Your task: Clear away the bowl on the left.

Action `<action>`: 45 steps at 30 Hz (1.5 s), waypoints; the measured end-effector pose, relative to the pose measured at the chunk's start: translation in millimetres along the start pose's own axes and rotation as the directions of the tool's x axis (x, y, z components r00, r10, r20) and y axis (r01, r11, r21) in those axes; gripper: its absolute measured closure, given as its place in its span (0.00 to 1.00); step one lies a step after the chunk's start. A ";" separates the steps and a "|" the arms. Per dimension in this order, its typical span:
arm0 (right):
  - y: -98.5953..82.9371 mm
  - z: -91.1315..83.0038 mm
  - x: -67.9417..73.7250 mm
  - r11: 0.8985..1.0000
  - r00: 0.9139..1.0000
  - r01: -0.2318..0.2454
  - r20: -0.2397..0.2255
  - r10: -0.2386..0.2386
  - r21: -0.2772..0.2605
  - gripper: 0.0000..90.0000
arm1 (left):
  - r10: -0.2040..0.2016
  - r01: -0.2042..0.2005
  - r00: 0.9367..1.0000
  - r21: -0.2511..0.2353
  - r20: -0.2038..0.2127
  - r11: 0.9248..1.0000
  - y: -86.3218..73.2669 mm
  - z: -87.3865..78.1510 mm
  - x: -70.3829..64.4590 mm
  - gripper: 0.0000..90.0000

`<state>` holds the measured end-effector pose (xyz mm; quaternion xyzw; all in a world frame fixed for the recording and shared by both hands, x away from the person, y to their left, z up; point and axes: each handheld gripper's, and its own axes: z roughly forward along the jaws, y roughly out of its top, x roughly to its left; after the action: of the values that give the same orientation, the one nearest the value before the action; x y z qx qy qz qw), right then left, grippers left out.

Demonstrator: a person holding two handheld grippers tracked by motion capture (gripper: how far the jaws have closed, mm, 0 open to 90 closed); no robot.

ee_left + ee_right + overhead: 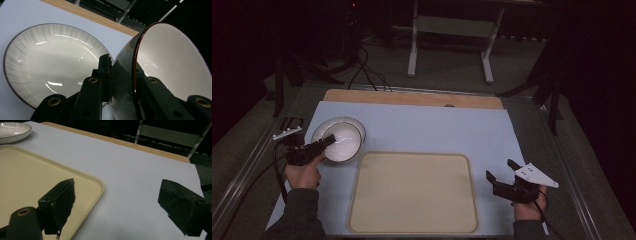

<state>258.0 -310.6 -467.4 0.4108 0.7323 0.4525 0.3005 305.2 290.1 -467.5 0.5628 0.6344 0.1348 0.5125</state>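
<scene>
The work in hand looks like clearing crockery onto the tray [412, 192], and it seems to be at its first step. The left gripper [326, 142] has its jaws closed across the rim of a bowl [172, 62], one jaw inside against the white interior and the other on the grey outer wall. In the left gripper view the bowl is tipped steeply on its side, apparently lifted clear of the plate [50, 62] beside it (though whether its foot is touching the plate cannot be told). Both sit near the left edge of the pale mat [432, 125] that covers the tabletop, toward its far left corner, just beyond the tray's far left corner.

The tray itself lies bare along the near edge of the mat, so nothing has been set down on it; I judge that the carrying and placing of the bowl, and then perhaps the plate, are all left to do.

The left hand [303, 175] reaches forward and to the right from the near left, its forearm low over the mat. The right gripper [500, 174] hovers near the right edge of the mat, just right of the tray, jaws spread wide with nothing between them, pointing left and away over the tray's corner.
</scene>
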 end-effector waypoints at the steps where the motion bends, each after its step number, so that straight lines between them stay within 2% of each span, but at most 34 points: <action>1: 0.1 0.0 0.0 1.000 1.000 0.000 0.000 0.000 0.000 0.15 | 0.006 -0.006 1.000 0.003 0.004 1.000 -0.9 -0.1 -2.1 0.87; 12: 0.2 -0.5 -0.4 1.000 1.000 -0.001 -0.001 0.001 -0.002 0.15 | 0.033 -0.034 0.998 0.022 0.047 0.999 -10.2 -2.7 -19.0 0.87; 19: 0.2 -0.3 0.0 1.000 1.000 0.000 -0.001 0.000 -0.002 0.15 | 0.079 -0.082 0.995 0.055 0.061 0.995 -16.9 0.0 -30.9 0.87; 25: 0.2 -0.1 -0.3 1.000 1.000 0.000 -0.002 0.000 -0.003 0.15 | 0.102 -0.107 0.992 0.070 0.070 0.992 -21.8 0.1 -38.4 0.87; 29: 0.2 -0.2 -0.2 1.000 1.000 0.000 -0.002 0.000 -0.004 0.15 | 0.100 -0.106 0.992 0.077 0.076 0.991 -25.5 -0.1 -42.2 0.87; 45: 0.6 -1.1 -0.8 1.000 1.000 -0.001 0.000 0.001 -0.007 0.15 | 0.135 -0.145 0.986 0.096 0.097 0.985 -34.7 1.3 -56.2 0.87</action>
<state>257.7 -311.7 -466.3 0.4101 0.7304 0.4553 0.3017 277.3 230.2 -466.1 0.6370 0.5757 0.1124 0.5002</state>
